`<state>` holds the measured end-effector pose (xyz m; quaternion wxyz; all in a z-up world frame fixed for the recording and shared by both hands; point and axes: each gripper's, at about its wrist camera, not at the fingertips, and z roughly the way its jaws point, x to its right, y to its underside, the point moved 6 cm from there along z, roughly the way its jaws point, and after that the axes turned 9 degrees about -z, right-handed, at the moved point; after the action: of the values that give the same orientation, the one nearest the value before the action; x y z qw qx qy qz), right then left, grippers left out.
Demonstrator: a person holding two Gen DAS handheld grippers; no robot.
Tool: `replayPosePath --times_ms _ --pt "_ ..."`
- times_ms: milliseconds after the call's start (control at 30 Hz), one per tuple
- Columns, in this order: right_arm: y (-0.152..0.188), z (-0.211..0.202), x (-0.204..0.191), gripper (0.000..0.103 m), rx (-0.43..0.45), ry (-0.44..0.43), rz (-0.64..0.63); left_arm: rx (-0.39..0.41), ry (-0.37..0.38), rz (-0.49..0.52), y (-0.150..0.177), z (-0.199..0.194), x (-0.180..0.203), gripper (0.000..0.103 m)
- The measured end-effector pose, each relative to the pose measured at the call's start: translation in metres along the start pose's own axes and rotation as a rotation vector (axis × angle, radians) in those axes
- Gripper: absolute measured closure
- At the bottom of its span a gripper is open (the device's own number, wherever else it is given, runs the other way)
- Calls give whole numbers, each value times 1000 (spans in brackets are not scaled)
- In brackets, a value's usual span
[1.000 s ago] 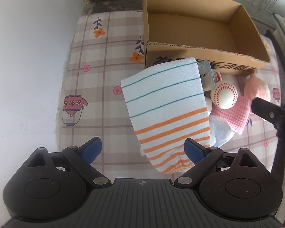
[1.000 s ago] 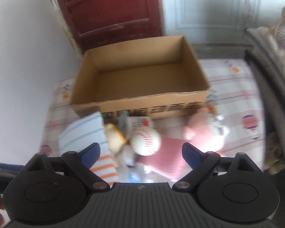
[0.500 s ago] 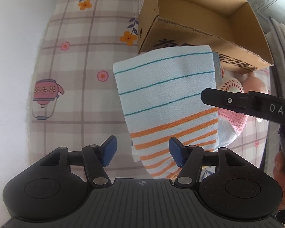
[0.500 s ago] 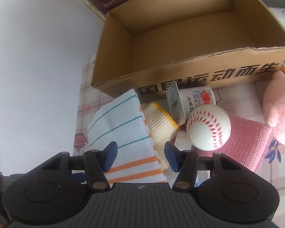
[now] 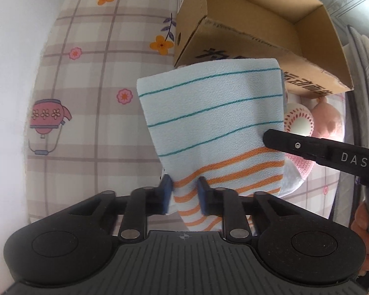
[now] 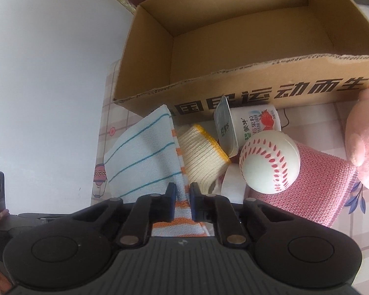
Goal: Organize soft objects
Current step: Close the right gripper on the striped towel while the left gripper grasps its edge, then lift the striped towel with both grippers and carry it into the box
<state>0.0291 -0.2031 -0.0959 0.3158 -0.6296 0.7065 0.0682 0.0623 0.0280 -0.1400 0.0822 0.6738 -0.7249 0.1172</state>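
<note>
Towel pale blue w/ teal & orange stripes.

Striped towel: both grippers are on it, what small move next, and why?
Probably lift it together. The left gripper and right gripper have just closed onto the striped towel's orange end, and the cardboard box behind looks empty.

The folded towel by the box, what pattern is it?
Pale towel with thin teal and orange stripes; left wrist view.

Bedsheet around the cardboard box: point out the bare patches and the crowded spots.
Free: the bedsheet between the wall and the striped towel, and inside the cardboard box. Crowded: in front of the box, around the baseball and yogurt cup.
</note>
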Motion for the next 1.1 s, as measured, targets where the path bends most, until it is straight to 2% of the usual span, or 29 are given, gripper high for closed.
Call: replayPosePath --times_ms 233,400,733,933,1100 --pt "2 -20 -6 94 37 -52 21 59 3 25 3 -31 5 98" --pt "1 -31 -15 96 75 -78 39 98 5 52 4 -48 13 100" --pt "-13 -89 -52 96 172 -72 31 200 73 106 1 -103 32 100" --pt "-35 -109 -68 96 216 -71 37 224 117 137 -10 -126 49 100" --pt "-80 -137 -75 96 297 -87 25 281 138 173 -39 -151 71 101"
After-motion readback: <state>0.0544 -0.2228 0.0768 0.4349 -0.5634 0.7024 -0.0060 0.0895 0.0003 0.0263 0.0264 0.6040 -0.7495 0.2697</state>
